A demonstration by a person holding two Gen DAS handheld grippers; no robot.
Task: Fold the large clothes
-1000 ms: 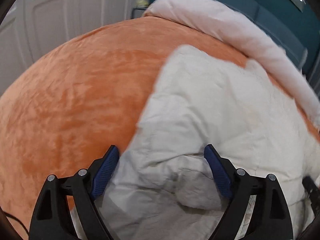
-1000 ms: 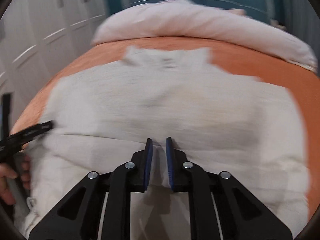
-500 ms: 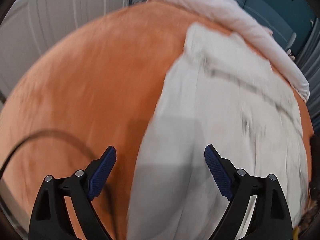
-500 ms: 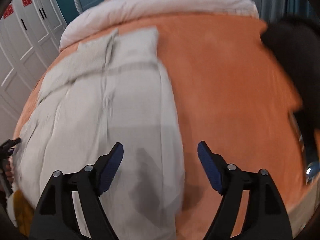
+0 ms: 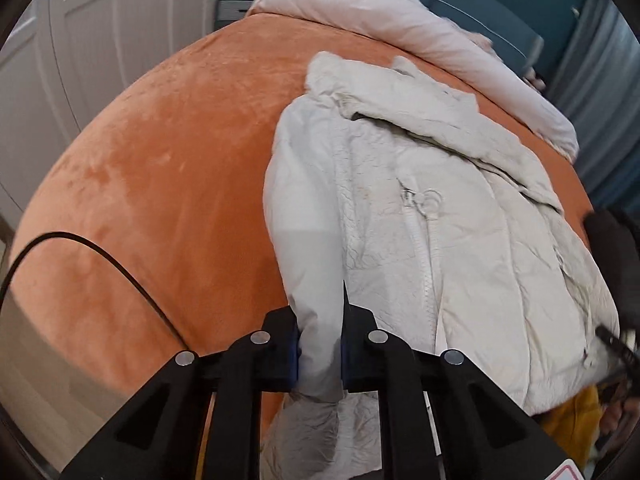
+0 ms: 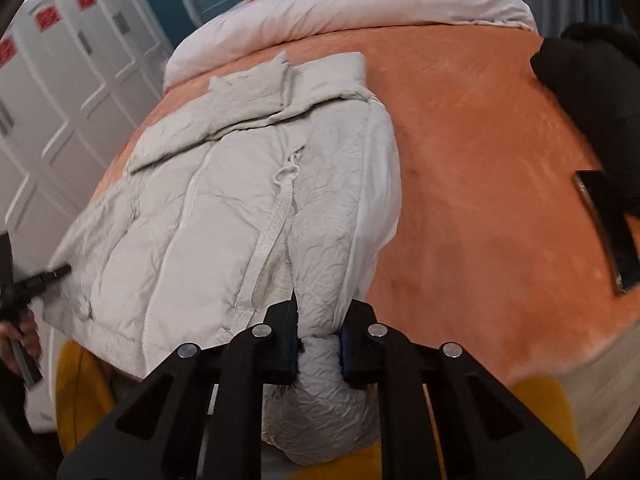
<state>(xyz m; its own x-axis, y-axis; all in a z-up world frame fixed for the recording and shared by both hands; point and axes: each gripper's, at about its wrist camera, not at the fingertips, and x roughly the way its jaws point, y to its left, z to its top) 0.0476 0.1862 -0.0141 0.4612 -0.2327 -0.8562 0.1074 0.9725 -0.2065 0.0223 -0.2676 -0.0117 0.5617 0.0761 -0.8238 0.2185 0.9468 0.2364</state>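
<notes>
Step in hand: both near corners of the jacket (image 5: 432, 208) are taken up, ready for a fold. The jacket, a pale quilted one with its zip up the middle, lies flat on the orange bed (image 5: 152, 168), collar and hood toward the rolled pink duvet (image 5: 400, 28) at the far end, hem toward the near edge.

Left gripper (image 5: 320, 354): fingers have just closed and are now clamped on a bunched fold of the jacket's left edge, at what looks like the sleeve or side seam; cloth fills the gap between the blue pads and spills out below them.

Right gripper (image 6: 320, 350): fingers likewise have just closed, clamped on a wad of crinkled fabric at the jacket's right near corner, just right of the zip's lower end.

From the right wrist view the left gripper's tip shows at the far left margin, by the other hem corner, so the two grips are well apart across the hem.

Judgement on next move: lift both corners together and carry the hem toward the collar, keeping the grips level so the fold lands square. A black cable (image 5: 100, 256) trails over the bed on the left; a dark phone-like slab (image 6: 606, 232) and a black garment (image 6: 592, 92) lie well to the right, clear of the fold path
</notes>
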